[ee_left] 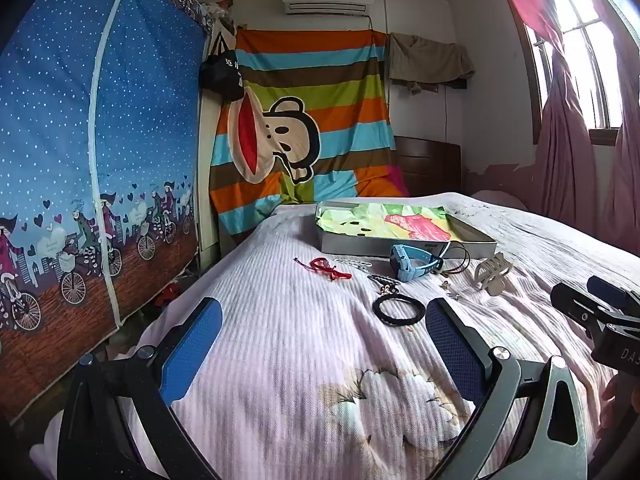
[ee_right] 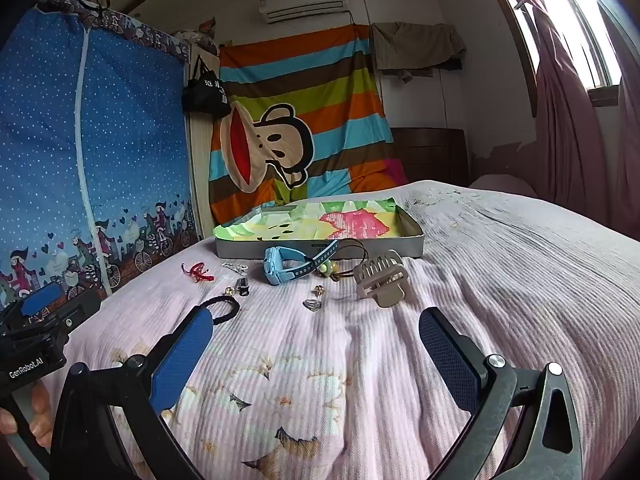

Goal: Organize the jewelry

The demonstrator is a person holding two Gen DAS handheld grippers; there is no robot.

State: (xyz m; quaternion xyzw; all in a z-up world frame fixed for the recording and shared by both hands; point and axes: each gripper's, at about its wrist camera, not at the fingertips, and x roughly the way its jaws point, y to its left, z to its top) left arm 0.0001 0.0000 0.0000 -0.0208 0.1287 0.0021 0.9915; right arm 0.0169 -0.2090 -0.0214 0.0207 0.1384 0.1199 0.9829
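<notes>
Jewelry lies scattered on the pink bedspread before a shallow grey box (ee_left: pixel 404 245) (ee_right: pixel 320 249) lined with bright cloth. I see a blue watch (ee_left: pixel 412 266) (ee_right: pixel 286 266), a red cord bracelet (ee_left: pixel 325 267) (ee_right: pixel 198 271), a black hair tie (ee_left: pixel 399 309) (ee_right: pixel 224 307), a beige claw clip (ee_left: pixel 492 276) (ee_right: pixel 382 280), a silver clip (ee_right: pixel 236 267), a dark cord necklace (ee_right: pixel 352 258) and small rings (ee_right: pixel 312 304). My left gripper (ee_left: pixel 322 314) and my right gripper (ee_right: pixel 316 326) hover short of the items, both open and empty.
The bed (ee_left: pixel 280 360) drops off at its left edge toward a blue fabric wardrobe (ee_left: pixel 80 160). A striped monkey cloth (ee_right: pixel 296 120) hangs behind the box. Pink curtains (ee_right: pixel 568 128) and a window stand at the right. A hand (ee_right: pixel 24 416) holds the left gripper's handle.
</notes>
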